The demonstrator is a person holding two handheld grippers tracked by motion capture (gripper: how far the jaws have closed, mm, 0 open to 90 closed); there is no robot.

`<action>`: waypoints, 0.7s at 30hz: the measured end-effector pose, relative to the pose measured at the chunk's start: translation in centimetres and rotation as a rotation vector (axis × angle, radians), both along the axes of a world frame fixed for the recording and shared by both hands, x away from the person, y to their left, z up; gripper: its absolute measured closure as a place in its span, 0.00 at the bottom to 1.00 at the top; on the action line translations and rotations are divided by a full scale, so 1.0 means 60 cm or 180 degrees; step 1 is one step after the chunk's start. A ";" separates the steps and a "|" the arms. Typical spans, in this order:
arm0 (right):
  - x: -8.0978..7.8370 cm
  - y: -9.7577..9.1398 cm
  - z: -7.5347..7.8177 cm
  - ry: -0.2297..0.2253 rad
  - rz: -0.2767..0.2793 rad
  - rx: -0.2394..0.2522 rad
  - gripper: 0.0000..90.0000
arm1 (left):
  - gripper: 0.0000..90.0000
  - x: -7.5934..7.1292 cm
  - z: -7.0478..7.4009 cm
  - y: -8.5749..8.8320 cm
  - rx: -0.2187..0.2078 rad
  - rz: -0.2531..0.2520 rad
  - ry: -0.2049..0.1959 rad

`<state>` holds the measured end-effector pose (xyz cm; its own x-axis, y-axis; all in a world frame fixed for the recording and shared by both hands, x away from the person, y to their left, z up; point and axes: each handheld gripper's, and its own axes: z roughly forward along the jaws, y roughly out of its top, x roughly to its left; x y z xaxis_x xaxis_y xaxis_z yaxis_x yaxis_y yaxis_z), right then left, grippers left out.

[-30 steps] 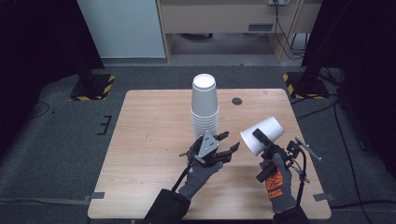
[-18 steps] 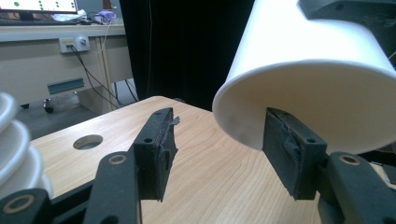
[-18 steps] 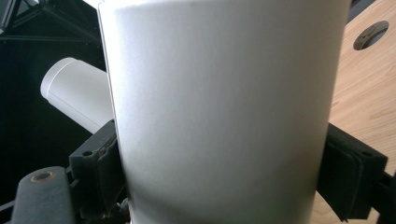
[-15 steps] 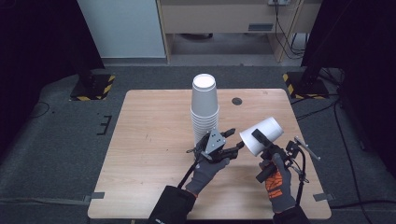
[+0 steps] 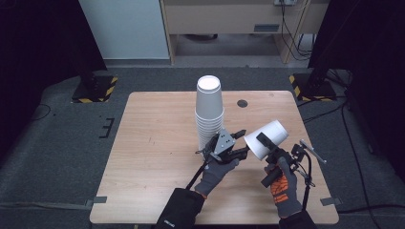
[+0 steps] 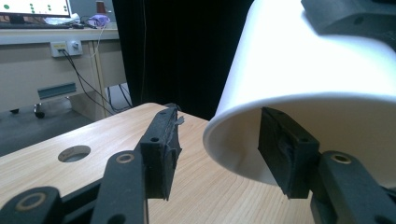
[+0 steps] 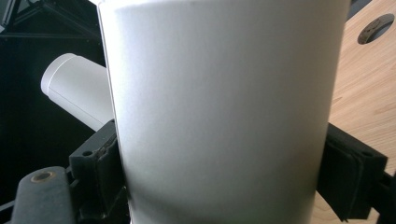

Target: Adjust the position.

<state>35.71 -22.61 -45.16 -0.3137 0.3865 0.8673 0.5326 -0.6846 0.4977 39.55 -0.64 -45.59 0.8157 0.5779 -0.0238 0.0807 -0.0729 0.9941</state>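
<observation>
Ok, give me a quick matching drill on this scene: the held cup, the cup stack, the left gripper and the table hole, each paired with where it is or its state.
Things:
1. cup
2. stack
3. left gripper
4. hole

States:
A. upside down on the table
B. clamped in the right gripper, tilted
C. in the tabletop near the far edge
D. one jaw inside the cup's rim, one outside

Pairs: 1-B, 2-A, 3-D, 4-C

We see the stack of paper cups (image 5: 209,112) standing mid-worktop (image 5: 153,143); right of it, a single paper cup (image 5: 267,138) lies tilted between our right hand-held gripper's (image 5: 267,145) jaws, the left hand-held gripper (image 5: 239,143) beside its rim.
</observation>
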 end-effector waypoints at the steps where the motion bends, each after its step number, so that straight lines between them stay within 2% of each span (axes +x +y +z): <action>1: 0.000 0.000 -0.001 -0.0003 -0.0004 -0.0008 0.17 | 0.54 0.001 0.001 -0.001 -0.0002 0.0002 0.0004; 3: 0.000 0.001 -0.001 0.0007 -0.0002 0.0004 0.17 | 0.56 0.002 0.001 -0.003 -0.0040 -0.0004 0.0003; 10: 0.001 0.003 -0.003 0.0027 0.0032 -0.0002 0.17 | 0.61 0.004 -0.003 -0.008 0.0013 0.0011 -0.0021; 21: 0.000 0.005 -0.004 0.0038 0.0069 -0.0001 0.17 | 0.76 0.005 -0.004 -0.011 0.0001 0.0018 -0.0031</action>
<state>35.74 -22.31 -45.37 -0.3117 0.3799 0.8709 0.5531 -0.6727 0.4914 39.85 -1.28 -45.81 0.8127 0.5825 -0.0155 0.0713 -0.0730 0.9948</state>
